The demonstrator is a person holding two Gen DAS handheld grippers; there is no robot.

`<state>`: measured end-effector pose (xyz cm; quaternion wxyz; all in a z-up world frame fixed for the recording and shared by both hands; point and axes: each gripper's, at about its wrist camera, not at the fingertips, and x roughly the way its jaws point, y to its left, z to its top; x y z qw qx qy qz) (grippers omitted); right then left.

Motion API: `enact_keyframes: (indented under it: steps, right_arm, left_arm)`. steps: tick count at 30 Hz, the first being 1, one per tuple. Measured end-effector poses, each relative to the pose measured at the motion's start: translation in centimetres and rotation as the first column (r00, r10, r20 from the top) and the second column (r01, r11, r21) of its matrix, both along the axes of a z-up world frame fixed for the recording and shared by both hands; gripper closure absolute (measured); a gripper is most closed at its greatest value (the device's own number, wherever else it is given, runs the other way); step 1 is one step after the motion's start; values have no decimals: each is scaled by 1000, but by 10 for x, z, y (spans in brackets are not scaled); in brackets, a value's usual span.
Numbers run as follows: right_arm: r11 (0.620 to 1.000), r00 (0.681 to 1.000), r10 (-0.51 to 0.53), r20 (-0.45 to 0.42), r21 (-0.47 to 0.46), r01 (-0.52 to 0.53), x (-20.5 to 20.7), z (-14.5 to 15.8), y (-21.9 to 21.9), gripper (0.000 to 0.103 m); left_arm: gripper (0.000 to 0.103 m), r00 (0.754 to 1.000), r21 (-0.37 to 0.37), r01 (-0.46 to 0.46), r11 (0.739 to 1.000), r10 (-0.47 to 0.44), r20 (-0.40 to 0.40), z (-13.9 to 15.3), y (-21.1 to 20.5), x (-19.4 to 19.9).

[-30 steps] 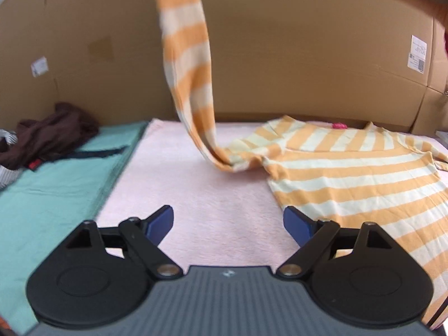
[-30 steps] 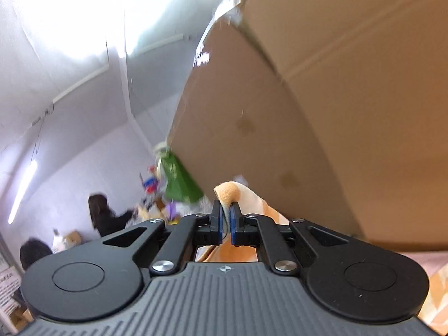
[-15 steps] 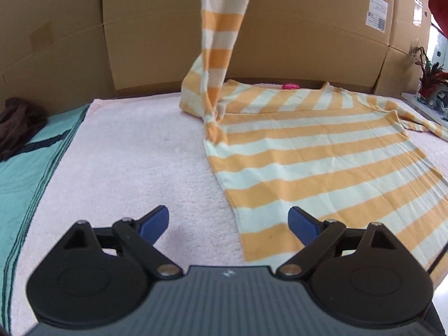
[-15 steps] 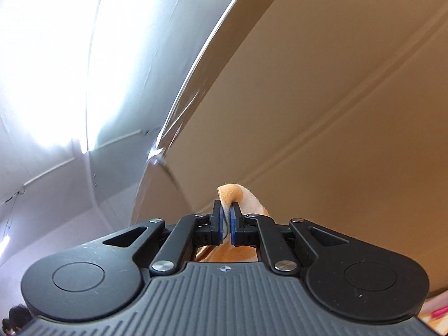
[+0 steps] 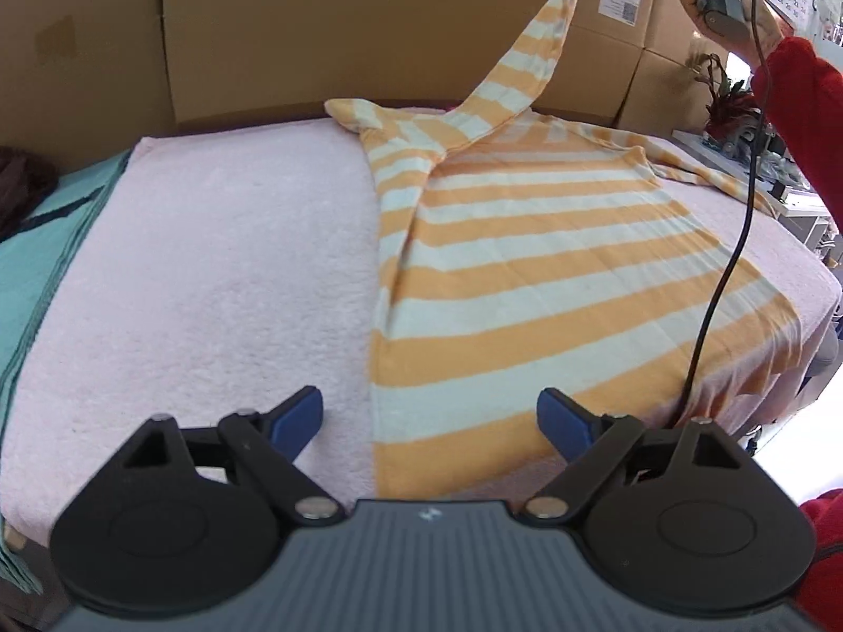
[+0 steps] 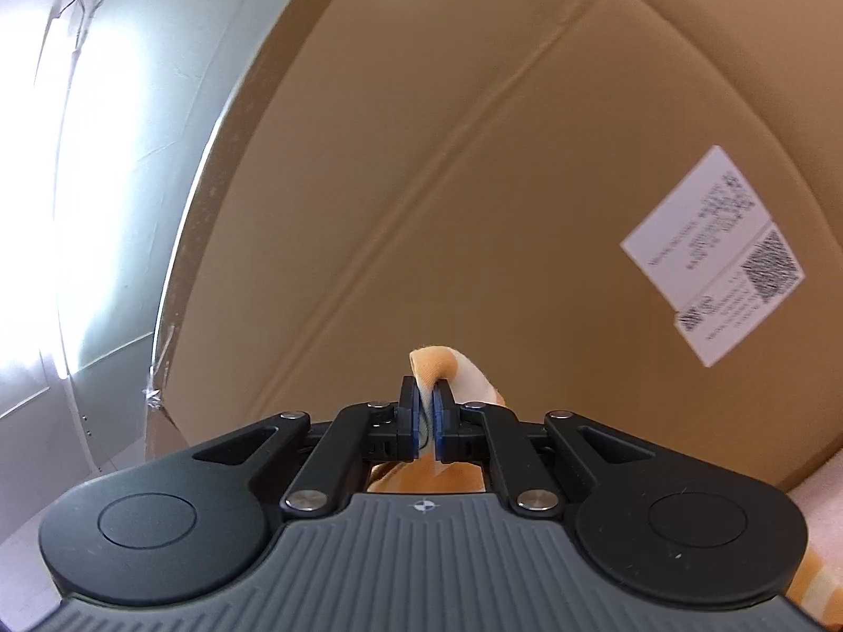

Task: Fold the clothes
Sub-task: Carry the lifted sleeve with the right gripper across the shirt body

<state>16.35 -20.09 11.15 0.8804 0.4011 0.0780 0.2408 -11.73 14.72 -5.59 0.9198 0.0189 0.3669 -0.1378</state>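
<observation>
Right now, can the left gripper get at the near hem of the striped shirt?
Probably yes. The left gripper is open and empty, and the hem of the striped shirt lies flat just ahead, between its fingers, with nothing covering it.

White label (image 6: 712,255) on cardboard box (image 6: 474,184): print and codes blurred, unreadable.

Soft knit striped shirt (image 5: 527,263) lies on a fluffy pink towel (image 5: 211,274) before matt cardboard boxes (image 5: 316,26).

Cardboard boxes (image 5: 326,26) as backdrop, pink towel-covered table (image 5: 211,274), bright white wall (image 6: 79,158)
</observation>
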Motion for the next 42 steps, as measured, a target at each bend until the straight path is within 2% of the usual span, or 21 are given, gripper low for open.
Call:
enact_keyframes:
  steps: [3, 6, 9, 12, 14, 15, 16, 18, 19, 24, 30, 37, 40, 42]
  right_arm:
    - [1000, 999, -14, -30, 4, 14, -1, -13, -8, 98]
    - [1000, 999, -10, -44, 12, 11, -4, -23, -11, 98]
    - [1000, 998, -15, -55, -4, 15, -10, -30, -9, 98]
    - [1000, 998, -23, -65, -17, 22, -12, -34, -6, 98]
    - [999, 997, -30, -74, -24, 28, -10, -34, -7, 98]
    - [999, 996, -33, -79, -25, 31, -9, -37, -14, 98]
    - [999, 996, -36, -85, -24, 34, -10, -41, -22, 98]
    - [999, 995, -42, -92, -21, 40, -15, -54, -40, 98]
    - [999, 995, -45, -94, -20, 43, -18, -58, -44, 98]
    - [998, 994, -67, -84, -7, 67, -24, -62, -55, 98]
    - [996, 994, -93, -64, 13, 94, -31, -58, -67, 98]
    - [989, 987, -145, -72, 17, 147, -36, -60, -85, 98]
    - [985, 981, -172, -90, 12, 174, -34, -66, -93, 98]
    - [981, 976, -192, -102, 10, 194, -33, -71, -100, 98]
  left_arm:
    - [19, 1000, 23, -1, 1000, 1, 5, -1, -7, 0]
    - [22, 1000, -7, -2, 1000, 2, 2, 0, -1, -1]
    - [34, 1000, -54, -12, 998, 12, -1, 2, 9, -4]
    - [47, 1000, -134, -16, 991, 14, -21, 4, 22, -9]
    - [50, 999, -171, -27, 985, 23, -25, 4, 25, -12]
    - [60, 999, -183, -34, 983, 31, -23, 3, 25, -13]
    - [79, 999, -191, -45, 981, 42, -23, 2, 25, -12]
    - [99, 997, -197, -70, 978, 66, -29, 1, 24, -10]
    - [102, 997, -203, -75, 976, 70, -33, 2, 24, -9]
    - [103, 998, -217, -61, 974, 56, -27, 10, 21, -10]
    - [103, 999, -199, 34, 979, -31, 19, 25, -4, -16]
    - [103, 994, -198, 103, 975, -106, -5, 19, -23, -12]
    - [101, 991, -195, 126, 973, -130, -9, 20, -26, -13]
    - [94, 989, -193, 141, 971, -146, -11, 20, -28, -13]
